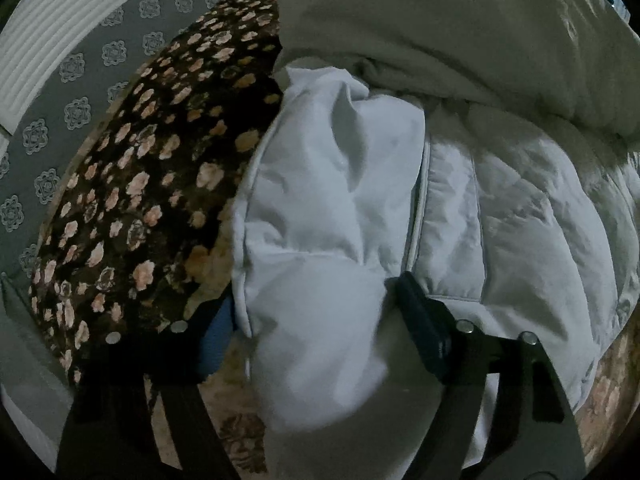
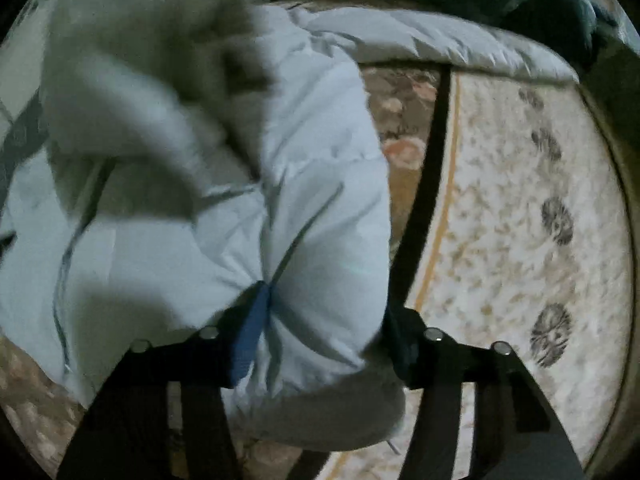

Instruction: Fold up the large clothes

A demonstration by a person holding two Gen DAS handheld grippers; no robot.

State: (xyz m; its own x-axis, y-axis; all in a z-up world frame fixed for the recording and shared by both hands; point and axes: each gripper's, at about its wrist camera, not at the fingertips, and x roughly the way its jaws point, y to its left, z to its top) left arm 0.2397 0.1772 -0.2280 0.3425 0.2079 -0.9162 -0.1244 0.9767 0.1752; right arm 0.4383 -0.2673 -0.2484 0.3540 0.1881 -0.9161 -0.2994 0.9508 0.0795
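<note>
A pale blue puffer jacket (image 1: 500, 208) lies bunched on a floral rug. In the left wrist view, my left gripper (image 1: 316, 320) is shut on a thick padded fold of the jacket (image 1: 320, 240), which bulges between the two fingers. In the right wrist view, my right gripper (image 2: 324, 340) is shut on another padded part of the same jacket (image 2: 312, 240), with the rest of the jacket draped and blurred to the left and across the top. The blue pad of a finger (image 2: 250, 344) presses into the fabric.
A dark brown rug with pink flowers (image 1: 132, 208) lies under the jacket, on a grey patterned floor (image 1: 60, 120). A beige quilt (image 1: 460, 28) is heaped behind. The right wrist view shows a cream rug (image 2: 520, 220) with dark medallions and a black border.
</note>
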